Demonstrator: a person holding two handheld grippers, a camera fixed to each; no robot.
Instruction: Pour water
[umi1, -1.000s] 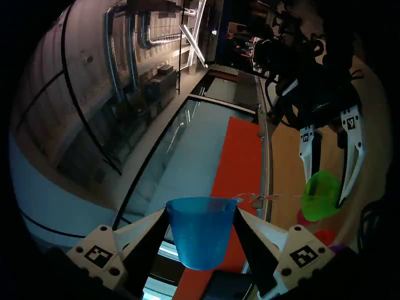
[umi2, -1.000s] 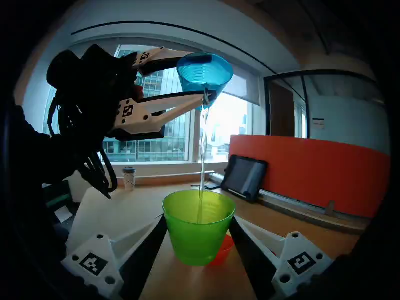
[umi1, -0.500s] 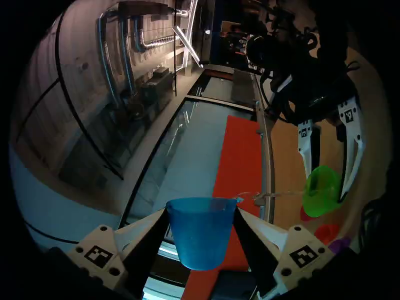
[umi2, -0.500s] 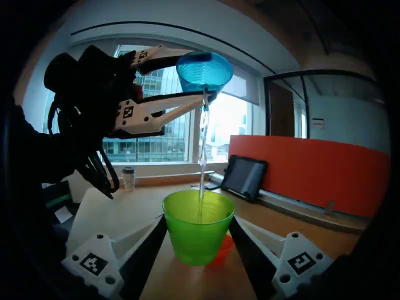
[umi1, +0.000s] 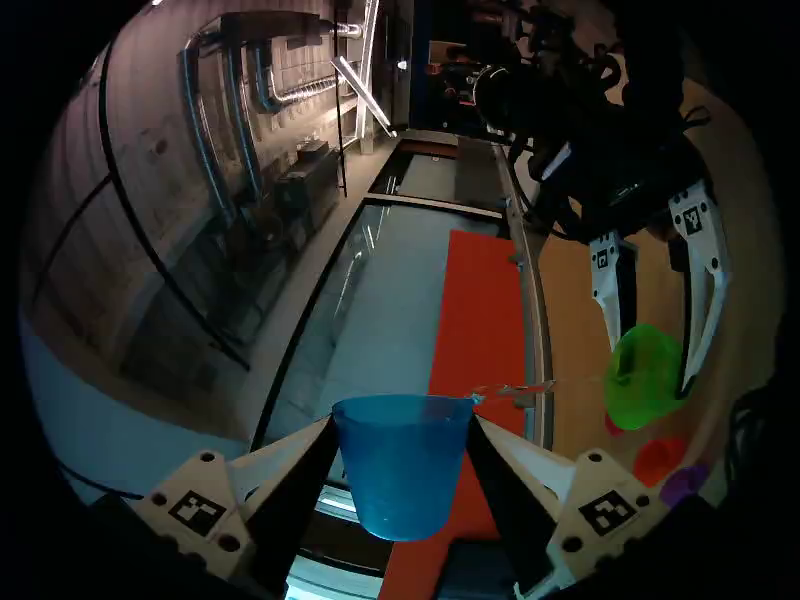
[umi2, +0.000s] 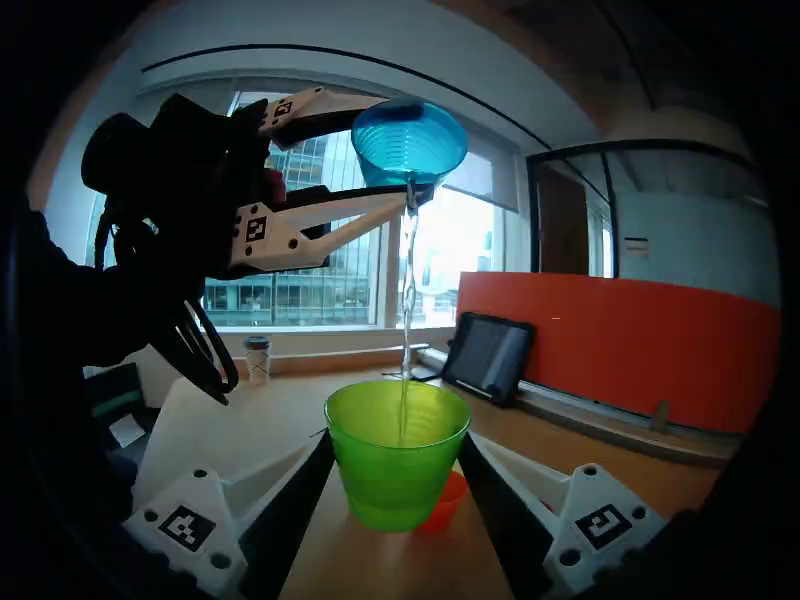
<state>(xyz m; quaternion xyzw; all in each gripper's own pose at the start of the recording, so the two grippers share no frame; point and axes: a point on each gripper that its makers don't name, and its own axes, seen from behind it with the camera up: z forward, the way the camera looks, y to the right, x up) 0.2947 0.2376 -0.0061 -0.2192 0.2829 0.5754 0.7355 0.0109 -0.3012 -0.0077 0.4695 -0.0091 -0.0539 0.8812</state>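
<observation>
Left gripper (umi1: 402, 428) is pinching one blue cup (umi1: 402, 475) between its fingers, tipped over, up above the right gripper (umi2: 397, 442). That one's clamped on one green cup (umi2: 397, 480), upright. A single water stream (umi2: 405, 300) drops from blue's rim into green. One orange cup (umi2: 450, 497) sits just behind green.

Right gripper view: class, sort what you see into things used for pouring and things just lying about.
In use: blue plastic cup, water stream, green plastic cup, left gripper, right gripper.
Lying about: black tablet, small orange cup, lidded jar.
</observation>
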